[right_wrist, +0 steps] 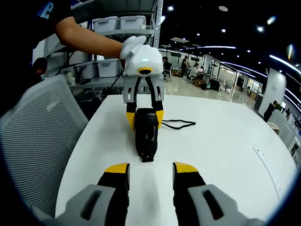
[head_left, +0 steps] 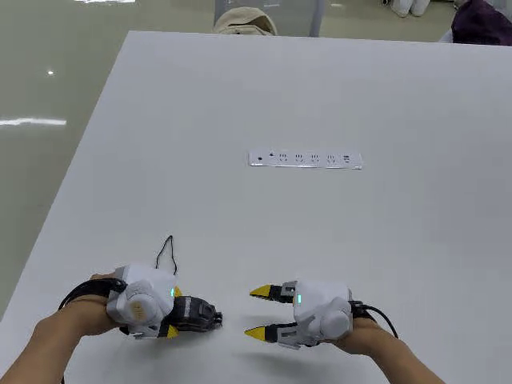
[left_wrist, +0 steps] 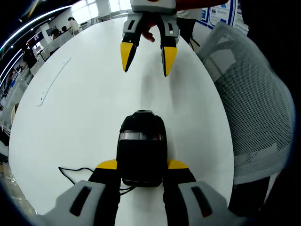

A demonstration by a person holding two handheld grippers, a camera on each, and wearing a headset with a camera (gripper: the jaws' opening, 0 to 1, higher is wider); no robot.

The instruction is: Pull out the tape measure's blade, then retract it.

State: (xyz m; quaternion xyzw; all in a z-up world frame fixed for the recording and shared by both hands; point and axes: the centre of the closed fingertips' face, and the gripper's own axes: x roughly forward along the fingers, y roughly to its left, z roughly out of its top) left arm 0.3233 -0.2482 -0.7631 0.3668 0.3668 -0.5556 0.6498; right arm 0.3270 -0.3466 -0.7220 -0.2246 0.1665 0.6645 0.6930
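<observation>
The black tape measure [left_wrist: 141,146] rests on the white table, clamped between the yellow tips of my left gripper [left_wrist: 141,165], its blade end toward the right gripper. From the head view the tape measure [head_left: 197,312] pokes out of the left gripper [head_left: 171,313] at the near left. Its thin black wrist cord [head_left: 166,254] trails behind on the table. My right gripper [head_left: 260,313] faces it from the right, open and holding nothing, a short gap away. Seen from the right gripper [right_wrist: 150,169], the tape measure [right_wrist: 146,132] stands straight ahead, with the blade tip low at its front.
A white power strip [head_left: 305,159] lies flat mid-table. The white table [head_left: 320,96] stretches far ahead. A grey mesh chair [left_wrist: 251,103] stands just off the near edge. Shelves with storage bins [right_wrist: 108,28] stand behind the person.
</observation>
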